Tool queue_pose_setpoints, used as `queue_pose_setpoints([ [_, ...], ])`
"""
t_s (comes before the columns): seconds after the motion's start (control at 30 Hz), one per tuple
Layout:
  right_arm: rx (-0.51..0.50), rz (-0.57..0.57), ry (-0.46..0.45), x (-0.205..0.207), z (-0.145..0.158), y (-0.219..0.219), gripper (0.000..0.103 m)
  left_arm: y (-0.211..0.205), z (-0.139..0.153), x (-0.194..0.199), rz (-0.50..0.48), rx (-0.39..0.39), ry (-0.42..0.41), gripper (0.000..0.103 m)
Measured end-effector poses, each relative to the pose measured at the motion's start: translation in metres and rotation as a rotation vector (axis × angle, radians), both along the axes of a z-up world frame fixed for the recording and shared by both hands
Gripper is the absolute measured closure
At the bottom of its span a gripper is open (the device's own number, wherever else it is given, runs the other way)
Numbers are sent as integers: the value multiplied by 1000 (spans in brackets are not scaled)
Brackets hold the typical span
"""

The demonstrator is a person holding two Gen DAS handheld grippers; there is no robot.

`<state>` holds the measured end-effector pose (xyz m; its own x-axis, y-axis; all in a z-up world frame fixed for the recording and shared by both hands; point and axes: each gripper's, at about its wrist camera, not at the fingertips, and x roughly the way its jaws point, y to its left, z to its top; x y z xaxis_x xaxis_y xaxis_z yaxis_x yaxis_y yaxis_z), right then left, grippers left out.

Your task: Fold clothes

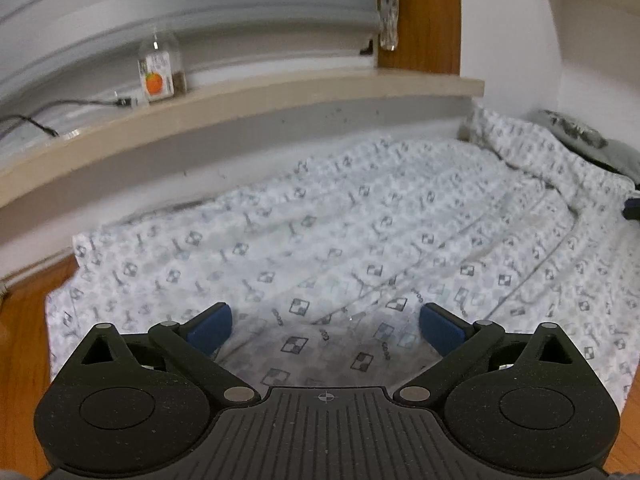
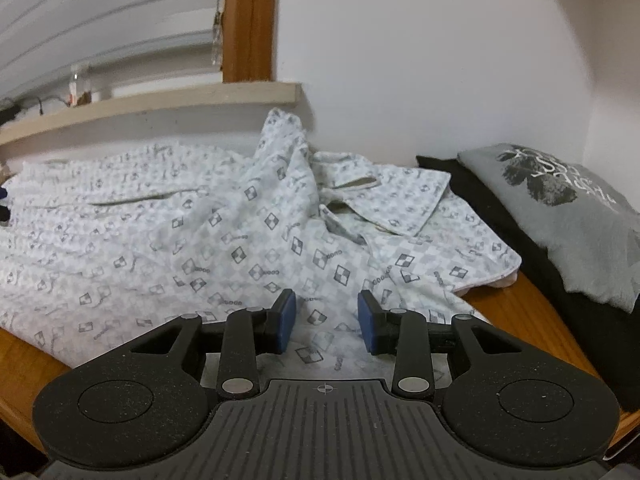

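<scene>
Shirt (image 2: 248, 240) lies spread under both tools, left tool (image 1: 326, 326) wide, right tool (image 2: 327, 322) narrower, neither gripping.

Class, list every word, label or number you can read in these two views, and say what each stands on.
"GOOD", apparently: small print repeated on the patterned garment.
Grey folded shirt: white lettering, turned and unreadable.
Bottle on the sill: label with an orange picture, words blurred.

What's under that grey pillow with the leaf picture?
A black folded cloth lies under the grey pillow, on the wooden surface. Anything further beneath stays hidden.
</scene>
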<state>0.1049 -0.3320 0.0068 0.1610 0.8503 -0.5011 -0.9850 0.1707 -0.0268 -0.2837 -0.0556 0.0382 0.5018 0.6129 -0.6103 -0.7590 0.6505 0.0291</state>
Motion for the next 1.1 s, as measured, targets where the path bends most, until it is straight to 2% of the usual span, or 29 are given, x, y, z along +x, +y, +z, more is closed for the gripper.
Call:
queue_pose_setpoints([
  [0.17, 26, 19, 23, 0, 32, 29, 61, 7, -3, -4, 10, -50, -27, 0],
  [0.3, 26, -35, 52, 21, 52, 92, 60, 6, -3, -5, 12, -49, -26, 0],
  [0.43, -59, -107, 85, 52, 47, 163, 60, 7, -3, -5, 16, -50, -27, 0],
  [0.57, -115, -98, 104, 65, 33, 204, 59, 7, -2, -5, 16, -51, -29, 0],
  [0.63, -150, -92, 57, 60, 29, 215, 60, 7, -2, -6, 16, -53, -33, 0],
  [0.67, -165, -90, 39, 58, 28, 219, 60, 8, -2, -6, 16, -55, -35, 0],
  [0.7, -175, -81, 29, 57, 28, 221, 72, 8, -2, -6, 16, -56, -38, 0],
  [0.73, -166, -71, 27, 55, 31, 218, 99, 8, -2, -7, 17, -56, -41, 0],
  [0.8, -140, -51, 26, 52, 39, 211, 98, 8, -2, -7, 19, -56, -45, 0],
  [0.93, -2, 35, 47, 32, 80, 177, 99, 8, -2, -7, 25, -55, -42, 0],
  [1.1, 145, 209, 49, -23, 138, 134, 99, 8, -2, -5, 31, -49, -29, 0],
])
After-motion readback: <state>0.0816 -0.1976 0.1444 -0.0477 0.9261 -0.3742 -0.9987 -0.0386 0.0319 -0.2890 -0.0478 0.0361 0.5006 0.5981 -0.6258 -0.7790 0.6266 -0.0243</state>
